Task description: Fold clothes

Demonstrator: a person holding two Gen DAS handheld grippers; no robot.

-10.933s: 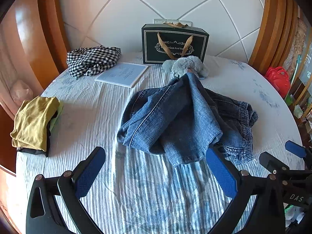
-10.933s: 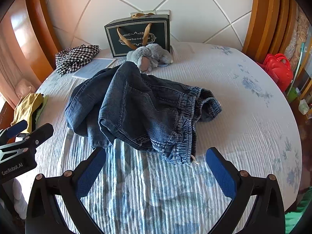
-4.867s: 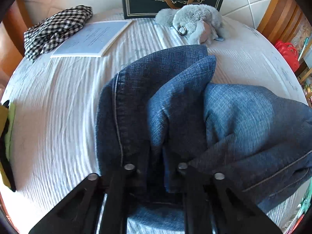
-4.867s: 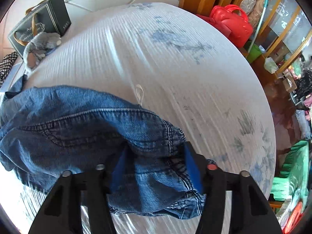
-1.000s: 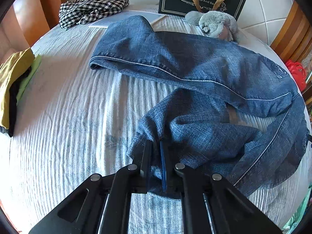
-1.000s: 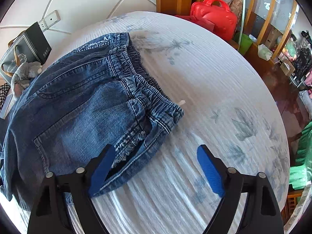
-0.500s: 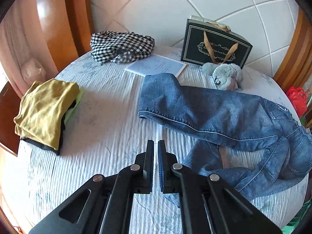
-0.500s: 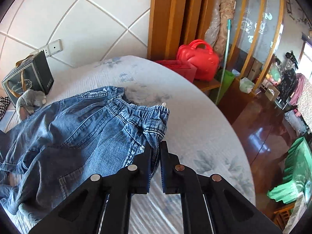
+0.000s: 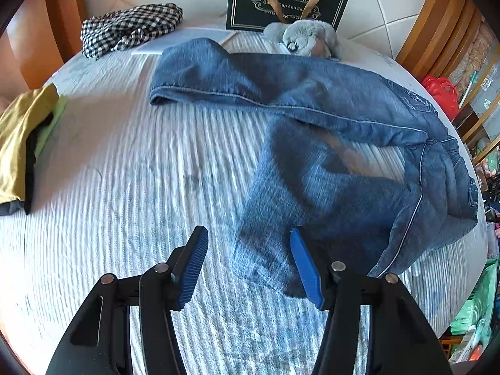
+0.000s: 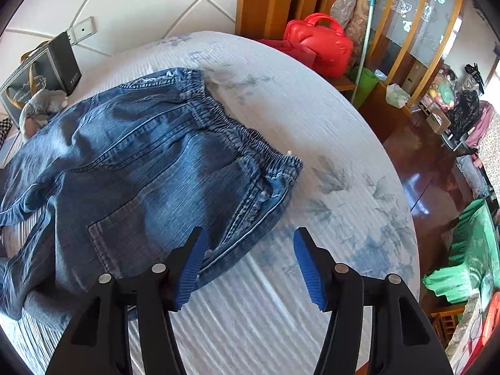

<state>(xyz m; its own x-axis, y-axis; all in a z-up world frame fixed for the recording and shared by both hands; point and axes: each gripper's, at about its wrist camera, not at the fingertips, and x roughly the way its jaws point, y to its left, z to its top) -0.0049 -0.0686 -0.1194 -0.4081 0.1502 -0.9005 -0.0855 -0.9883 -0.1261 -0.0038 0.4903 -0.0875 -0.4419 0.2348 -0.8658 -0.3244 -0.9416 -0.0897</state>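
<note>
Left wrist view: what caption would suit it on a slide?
Left claw opening above the hem of spread-out jeans on a striped bedspread, nothing gripped.

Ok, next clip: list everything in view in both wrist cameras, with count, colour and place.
jeans: one, blue denim, spread across the bed, legs apart
bedspread: one, white with blue flowers, under everything
checked cloth: one, black and white, far left
paper sheet: one, white, beside the checked cloth
gift bag: one, black, against the wall
plush toy: one, grey, before the bag
folded clothes: a stack, yellow on top, left edge
red bag: one, right of the bed
left gripper: black, blue pads, jaws opening, empty
right gripper: same, jaws opening, empty
</note>
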